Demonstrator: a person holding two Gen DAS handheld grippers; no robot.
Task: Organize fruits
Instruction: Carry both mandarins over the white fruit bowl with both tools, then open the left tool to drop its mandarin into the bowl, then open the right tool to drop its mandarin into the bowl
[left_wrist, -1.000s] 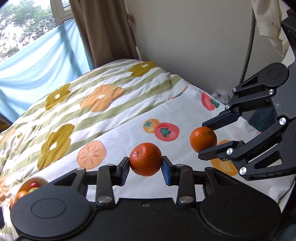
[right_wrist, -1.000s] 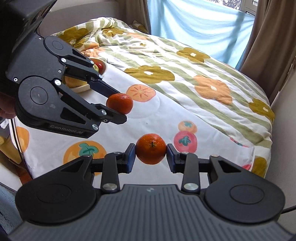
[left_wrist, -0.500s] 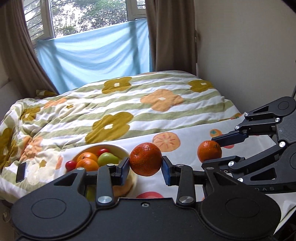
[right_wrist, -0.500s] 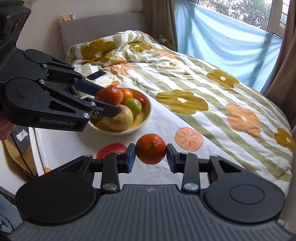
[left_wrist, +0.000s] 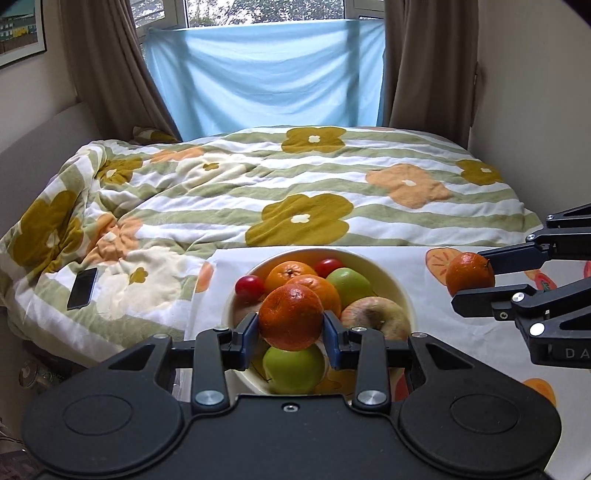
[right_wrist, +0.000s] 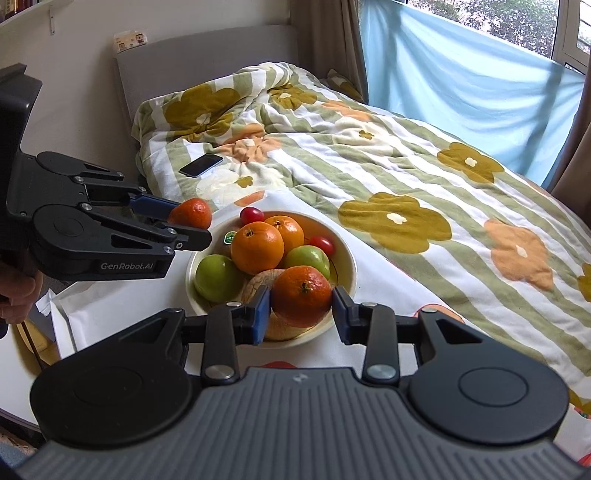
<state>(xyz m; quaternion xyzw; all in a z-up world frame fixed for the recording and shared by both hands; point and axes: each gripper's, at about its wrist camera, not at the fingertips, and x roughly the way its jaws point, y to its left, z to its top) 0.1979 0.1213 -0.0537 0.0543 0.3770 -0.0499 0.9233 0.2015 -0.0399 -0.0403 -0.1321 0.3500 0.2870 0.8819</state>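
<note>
My left gripper (left_wrist: 290, 329) is shut on a dark orange mandarin (left_wrist: 290, 310) and hangs over the near side of a cream fruit bowl (left_wrist: 373, 258). The bowl holds oranges, green apples, a pale apple and small red tomatoes. To its right, my right gripper (left_wrist: 471, 277) is shut on a second mandarin (left_wrist: 469, 271). In the right wrist view that mandarin (right_wrist: 301, 295) sits between the blue pads just above the bowl's (right_wrist: 349, 266) near rim. There the left gripper (right_wrist: 190, 223) holds its fruit (right_wrist: 194, 212) at the bowl's left edge.
The bowl stands on a white fruit-print cloth (left_wrist: 424, 321) at the bed's edge. A flowered, striped quilt (left_wrist: 303, 177) covers the bed, with a dark phone (left_wrist: 82, 282) lying on it at the left. A person's hand (right_wrist: 14, 295) grips the left tool. Curtains and a blue sheet hang behind.
Both grippers have swung across the cloth from its bare end to the fruit bowl, each still holding its mandarin. The bowl now lies directly under and ahead of them.
</note>
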